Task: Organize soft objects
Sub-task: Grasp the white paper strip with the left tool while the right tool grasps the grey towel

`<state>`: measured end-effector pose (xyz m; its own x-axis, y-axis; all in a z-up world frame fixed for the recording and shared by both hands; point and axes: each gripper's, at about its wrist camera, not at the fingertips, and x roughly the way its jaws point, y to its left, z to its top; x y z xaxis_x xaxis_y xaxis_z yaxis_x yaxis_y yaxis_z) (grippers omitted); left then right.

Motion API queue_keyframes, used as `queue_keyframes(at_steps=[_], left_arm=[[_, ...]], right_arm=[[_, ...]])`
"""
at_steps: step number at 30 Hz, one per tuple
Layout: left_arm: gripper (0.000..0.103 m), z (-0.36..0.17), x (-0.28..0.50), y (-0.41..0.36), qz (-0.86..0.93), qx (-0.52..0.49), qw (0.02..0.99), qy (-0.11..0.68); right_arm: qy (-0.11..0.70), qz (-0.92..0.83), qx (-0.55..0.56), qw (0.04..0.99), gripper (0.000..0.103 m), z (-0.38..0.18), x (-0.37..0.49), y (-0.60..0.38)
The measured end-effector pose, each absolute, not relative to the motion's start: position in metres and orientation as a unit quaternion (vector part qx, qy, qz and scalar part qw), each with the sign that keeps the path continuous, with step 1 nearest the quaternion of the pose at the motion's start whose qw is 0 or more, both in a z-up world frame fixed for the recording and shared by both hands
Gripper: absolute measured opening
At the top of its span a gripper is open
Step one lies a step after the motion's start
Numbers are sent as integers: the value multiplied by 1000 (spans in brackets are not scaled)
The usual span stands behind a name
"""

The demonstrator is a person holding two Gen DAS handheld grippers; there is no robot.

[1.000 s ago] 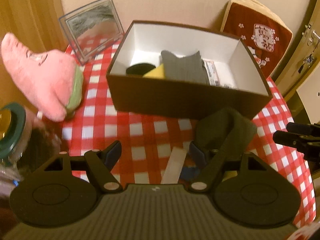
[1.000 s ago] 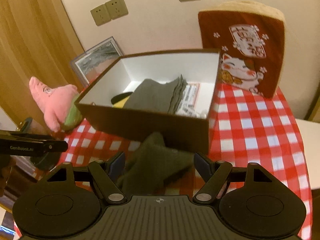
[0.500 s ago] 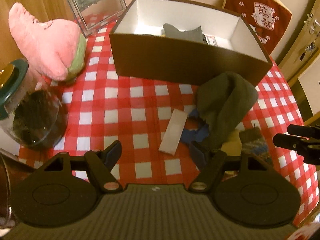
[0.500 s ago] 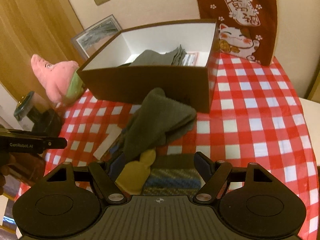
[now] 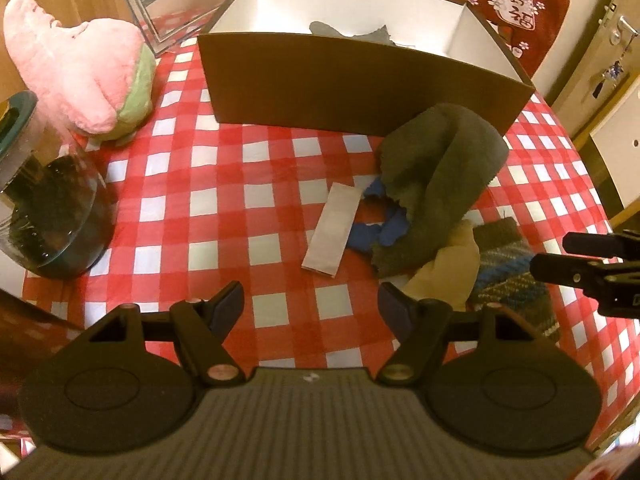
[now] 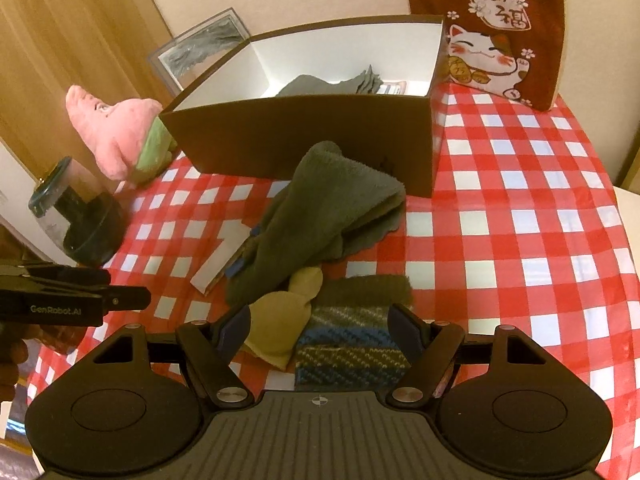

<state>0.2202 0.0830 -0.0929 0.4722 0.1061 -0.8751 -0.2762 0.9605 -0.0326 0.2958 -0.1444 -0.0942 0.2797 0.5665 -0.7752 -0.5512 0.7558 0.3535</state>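
Both wrist views, gripper fingers along the lower edge. Since a second ago I have brought both tools lower and back from the brown box (image 6: 304, 136): it then filled mid-frame and now sits in the upper half, and the heap of loose soft things, formerly half hidden, lies in full view at centre. My left gripper (image 5: 310, 304) has its jaws apart over bare checked cloth (image 5: 224, 208), nothing between them; my right gripper (image 6: 320, 332) also stands apart, with the yellow piece (image 6: 280, 324) and the knitted blue-striped piece (image 6: 352, 344) showing between its fingers, though I cannot tell that either pad touches them. The grey towel (image 6: 332, 204) slumps at centre frame, just in front of the box wall, over a blue cloth (image 5: 380, 232) and beside a pale flat strip (image 5: 330, 236). One grey item already lies inside the box. I judge the next pickup is set up, probably by the right tool.
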Motion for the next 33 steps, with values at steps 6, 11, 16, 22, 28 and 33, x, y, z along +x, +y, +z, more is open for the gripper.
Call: queue_keyframes(at_steps=[6, 11, 16, 22, 28, 33], left_arm=[[68, -99, 224, 78, 101, -75, 856, 502], [67, -105, 230, 80, 97, -71, 856, 502], [65, -112, 243, 86, 97, -58, 857, 503], [65, -124, 264, 92, 90, -46, 855, 508], [57, -137, 288, 94, 71, -40, 852, 517], [57, -149, 304, 93, 58, -37, 845, 531]], right_arm=[[491, 343, 10, 801, 75, -99, 298, -143], [490, 336, 18, 804, 75, -100, 305, -144], [492, 329, 21, 805, 75, -102, 314, -141], [494, 324, 28, 806, 75, -106, 324, -135], [490, 323, 34, 809, 75, -108, 337, -122], [490, 321, 41, 810, 75, -110, 346, -114]])
